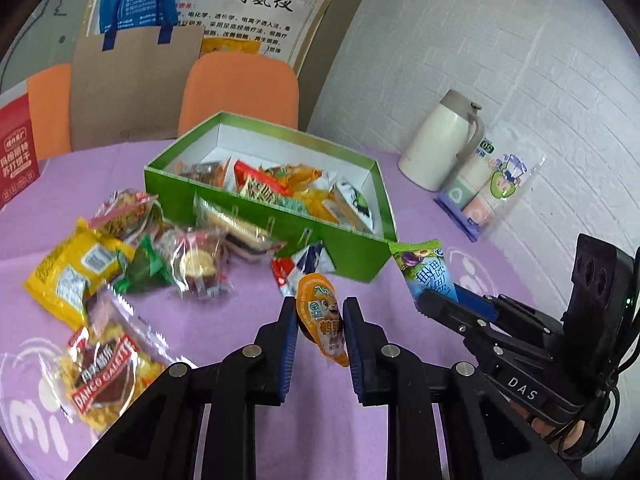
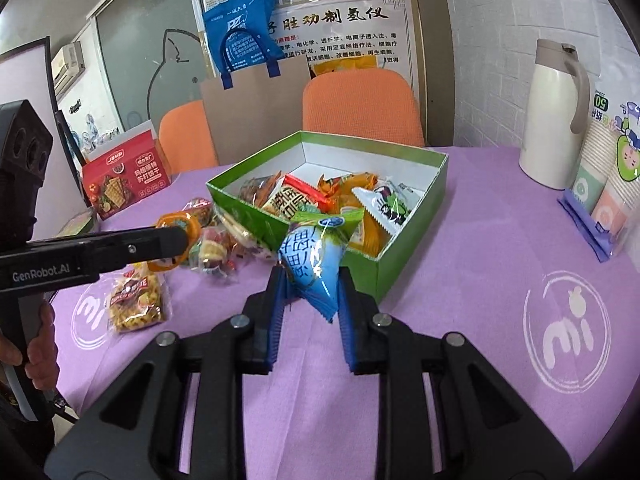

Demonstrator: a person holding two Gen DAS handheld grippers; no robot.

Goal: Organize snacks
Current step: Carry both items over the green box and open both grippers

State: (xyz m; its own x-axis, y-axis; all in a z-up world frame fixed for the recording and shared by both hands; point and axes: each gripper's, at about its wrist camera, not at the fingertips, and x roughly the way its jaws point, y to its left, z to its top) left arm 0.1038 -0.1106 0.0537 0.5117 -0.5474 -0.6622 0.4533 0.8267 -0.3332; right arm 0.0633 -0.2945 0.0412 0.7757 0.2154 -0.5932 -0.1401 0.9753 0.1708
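The left hand-held gripper [image 1: 320,332] is clamped on an orange jelly cup [image 1: 322,320], gripped across its flat sides so it hangs clear of the purple tabletop [image 1: 240,320]. The right hand-held gripper [image 2: 310,292] pinches a blue-green snack packet [image 2: 314,256] by its lower half. Both items hang near the open green box [image 2: 400,248], which already holds wrappers, likely their destination. More loose snack packets [image 1: 120,248] lie beside the box.

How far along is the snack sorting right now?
Partly done: the green box already holds several packets. In hand: the left claw grips an orange jelly cup, the right claw a blue packet. Left: a pile of snacks on the purple tablecloth.
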